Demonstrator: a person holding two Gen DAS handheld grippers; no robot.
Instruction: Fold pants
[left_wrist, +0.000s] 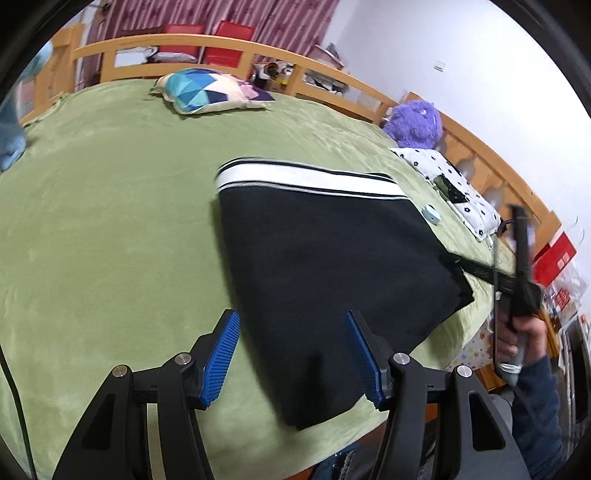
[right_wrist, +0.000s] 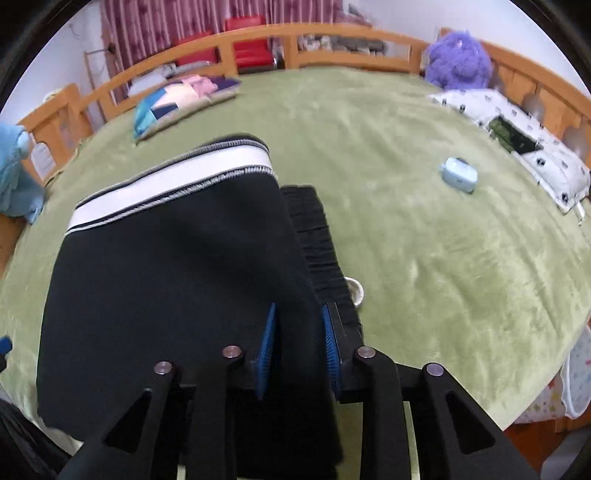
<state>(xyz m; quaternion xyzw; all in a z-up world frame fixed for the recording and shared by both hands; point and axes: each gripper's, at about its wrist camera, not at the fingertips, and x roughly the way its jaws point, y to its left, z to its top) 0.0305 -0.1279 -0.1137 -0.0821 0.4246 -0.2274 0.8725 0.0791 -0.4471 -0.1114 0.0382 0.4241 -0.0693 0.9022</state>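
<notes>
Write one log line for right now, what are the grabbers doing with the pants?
left gripper: jaws open, above pants | right gripper: jaws closed on pants edge | bed: pants folded

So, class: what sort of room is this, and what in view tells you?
Probably a bedroom: a bed with a green blanket and wooden rails, pillows, and a purple plush toy.
</notes>
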